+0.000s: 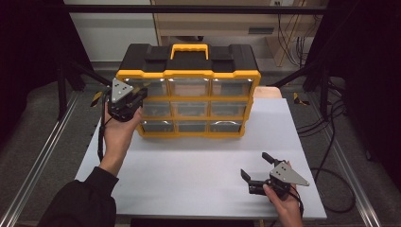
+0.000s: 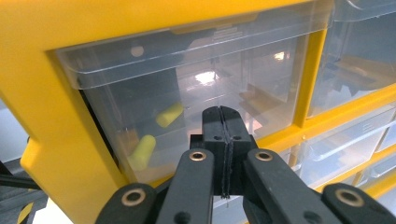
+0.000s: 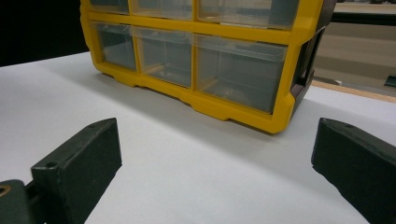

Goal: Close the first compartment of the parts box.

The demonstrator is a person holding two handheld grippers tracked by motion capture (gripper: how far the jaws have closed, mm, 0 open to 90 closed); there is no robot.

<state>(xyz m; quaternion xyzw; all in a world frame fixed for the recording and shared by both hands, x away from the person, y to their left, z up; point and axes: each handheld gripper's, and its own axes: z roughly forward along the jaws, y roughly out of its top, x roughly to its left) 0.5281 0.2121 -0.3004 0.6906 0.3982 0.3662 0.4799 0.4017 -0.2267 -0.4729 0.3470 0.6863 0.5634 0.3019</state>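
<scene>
Nine clear drawers sit in a black and yellow organizer (image 1: 188, 94) at the far middle of the table (image 1: 198, 170), so that's the big thing here, and it looks heavy enough with its frame and carry handle (image 1: 189, 48) that I'd guess it stays put when one drawer gets tugged, though on that smooth tabletop it could slide a bit if you yank. The drawer in play is the top left one (image 2: 196, 88), and it looks like thin, hard, see-through plastic, so light, stiff and pretty slick, probably the sort that cracks if you squeeze it hard. Best place to grab, I reckon, is the lip that juts out along its top front edge, or hook under it, since the flat front gives jaws nothing to bite on. The left gripper (image 2: 225, 122) is right up at that drawer's front near its lower edge, jaws pressed together with nothing between them; can't tell if the tips actually touch the plastic. The right gripper (image 1: 255, 166) rests low at the near right of the table, well apart from the organizer, jaws spread wide and empty. Smallest bits: two yellow foam-looking earplugs (image 2: 142, 151) lying loose inside that drawer, which should weigh next to nothing and will likely roll around when it moves.
</scene>
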